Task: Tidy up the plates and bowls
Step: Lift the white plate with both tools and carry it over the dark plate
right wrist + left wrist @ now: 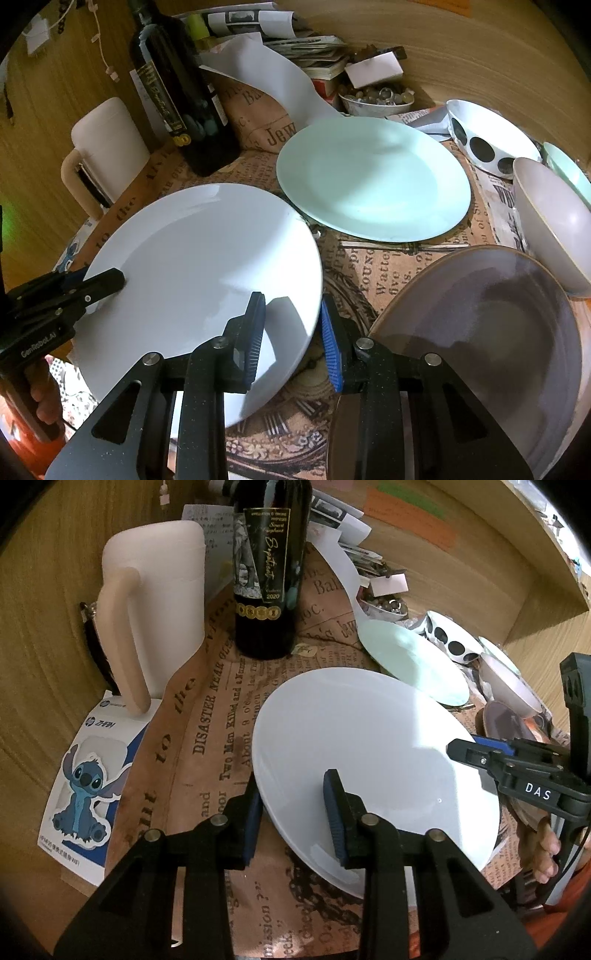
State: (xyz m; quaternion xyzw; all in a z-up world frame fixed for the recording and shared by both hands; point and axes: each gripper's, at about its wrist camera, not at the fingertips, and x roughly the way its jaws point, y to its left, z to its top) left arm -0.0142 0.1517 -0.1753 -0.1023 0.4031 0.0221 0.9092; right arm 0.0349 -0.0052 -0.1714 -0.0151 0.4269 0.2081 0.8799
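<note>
White plate [369, 746] sits tilted over the newsprint-pattern cloth [207, 716], held at two places on its rim. Left gripper [295, 819] has its blue-padded fingers clamped on the plate's near-left rim, one finger under the edge, one on top. Right gripper [291, 343] is clamped on the plate's opposite rim, one pad over the top face, the other outside and below the edge. In the left view the right gripper shows as a black tool at the plate's right edge; a hand [543, 853] is holding its handle below.

Mint-green plate [373, 177] lies flat on the cloth just beyond the white plate, nearly touching its far rim. Brown-grey plate [491, 332] sits at the cloth's near right side, close to the right gripper, apart from the white plate. Grey bowl [554, 225] stands tilted behind the brown-grey plate at the right edge. White bowl with black dots [487, 136] is further back on the right, with a small mint bowl [569, 173] just beside it.

Dark wine bottle [269, 568] stands upright at the cloth's far side. White jug [155, 602] with a beige handle is to its left, off the cloth on the wooden bench [44, 635]. Cartoon sticker card [85, 775] lies at the cloth's left edge. Papers [258, 26] piled at the back, plus a small dish of beads [376, 99].
</note>
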